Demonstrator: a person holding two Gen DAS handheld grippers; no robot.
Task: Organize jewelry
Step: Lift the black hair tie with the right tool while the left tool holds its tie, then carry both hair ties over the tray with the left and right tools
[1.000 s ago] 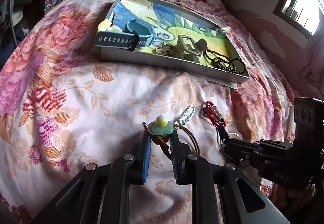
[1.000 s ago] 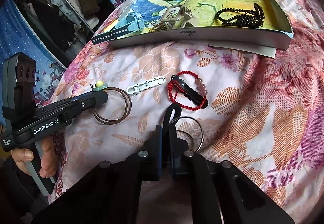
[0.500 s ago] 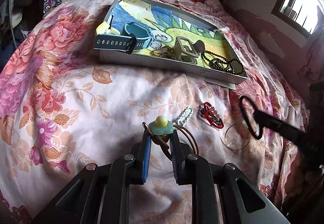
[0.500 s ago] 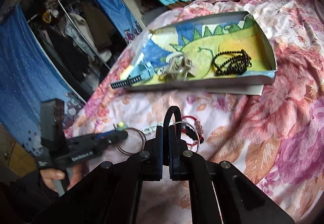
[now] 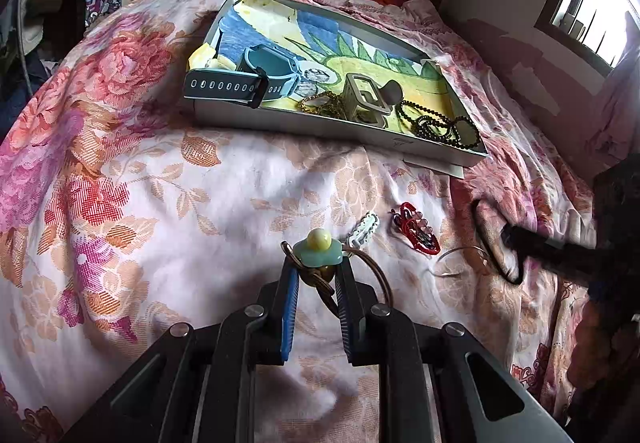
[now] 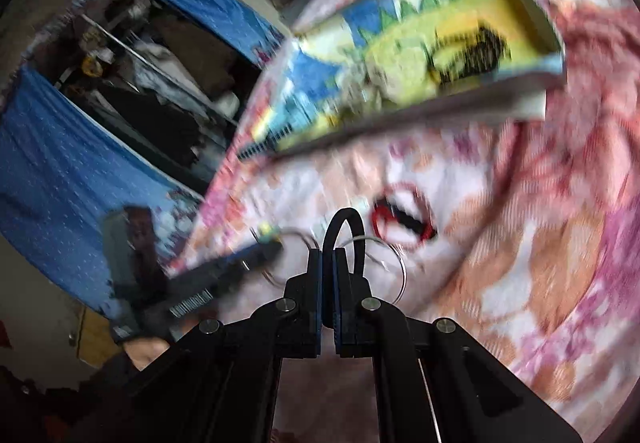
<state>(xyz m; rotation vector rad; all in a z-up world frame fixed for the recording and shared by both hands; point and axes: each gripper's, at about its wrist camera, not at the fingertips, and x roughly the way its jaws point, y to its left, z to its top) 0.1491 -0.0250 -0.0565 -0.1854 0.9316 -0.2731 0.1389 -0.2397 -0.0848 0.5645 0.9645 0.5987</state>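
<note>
the bed had a flowery cover, and the box sat at its far side with a watch and black beads already inside. the right gripper had its jaws shut tight on a black ring, lifted off the cover. it should go over the box wall to a bare spot, low, then let go gently. the left gripper had narrow jaws holding an egg charm on brown rings, near the cover.

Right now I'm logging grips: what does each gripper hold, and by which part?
Left gripper: the egg charm, pinched by its edges. Right gripper: the black loop, clamped at its lower end.
</note>
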